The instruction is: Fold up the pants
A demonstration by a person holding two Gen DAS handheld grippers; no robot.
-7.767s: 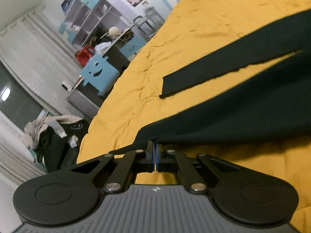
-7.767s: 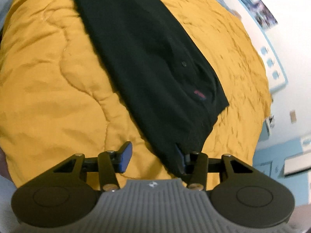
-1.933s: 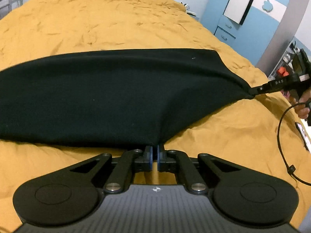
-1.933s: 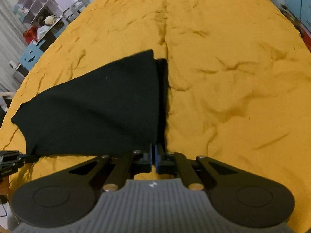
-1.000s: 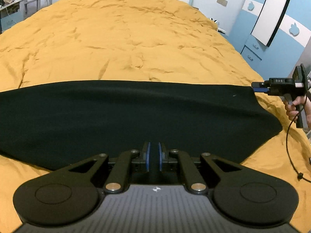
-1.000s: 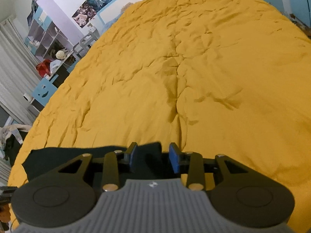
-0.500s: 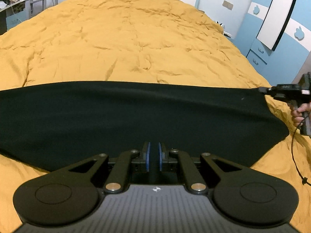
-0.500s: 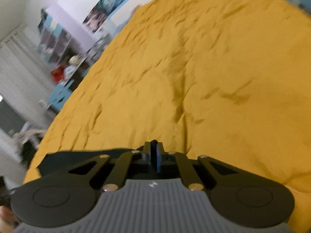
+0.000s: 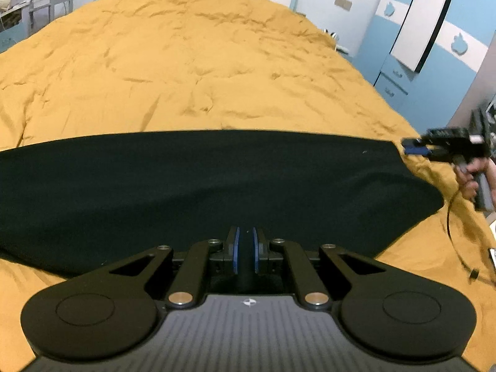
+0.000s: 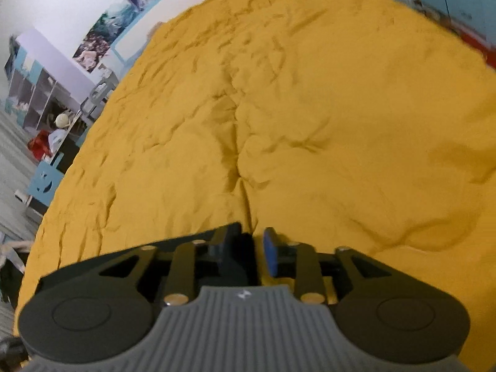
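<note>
Lying flat across the rumpled mustard-yellow quilted bedspread (image 9: 217, 62), from 9 to 3 o'clock in the left wrist view: the folded black fabric pants (image 9: 201, 186). Left claw (image 9: 245, 249) at 6 o'clock, narrow, blue pads pinched on the near hem of the cloth. Right claw (image 10: 252, 255) partly parted, jaws just opened again after a brief snap shut; dark cloth between them at the pants' corner, pads not pressing it. At 3 o'clock, a hand (image 9: 472, 175) around the right claw's grip.
</note>
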